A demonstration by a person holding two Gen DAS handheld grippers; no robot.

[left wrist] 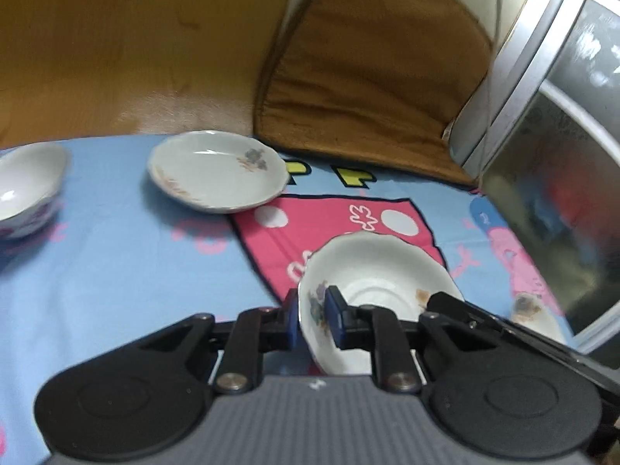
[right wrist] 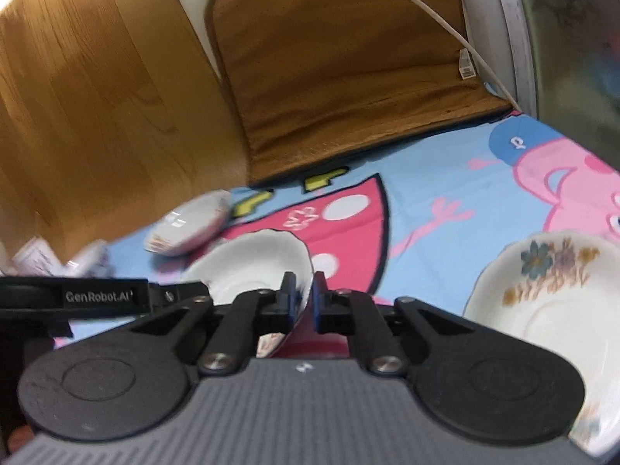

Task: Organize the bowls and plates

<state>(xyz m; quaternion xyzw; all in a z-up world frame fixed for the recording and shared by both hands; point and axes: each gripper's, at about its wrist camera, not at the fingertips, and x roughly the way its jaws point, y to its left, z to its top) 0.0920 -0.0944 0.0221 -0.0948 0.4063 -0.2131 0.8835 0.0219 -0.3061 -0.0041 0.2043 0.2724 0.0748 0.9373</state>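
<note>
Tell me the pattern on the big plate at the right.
White plate with blue and purple flowers; right wrist view shows it best.

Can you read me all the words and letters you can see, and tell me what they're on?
"GenRobot.AI": white letters on the black body of the left hand-held gripper, seen from the right wrist camera.
A white letter like "P" or "d": on the pig's blue cap printed on the tablecloth.
White tag on the brown cushion: print too small to read.
Yellow shapes on the tablecloth: no letters I can make out.
</note>
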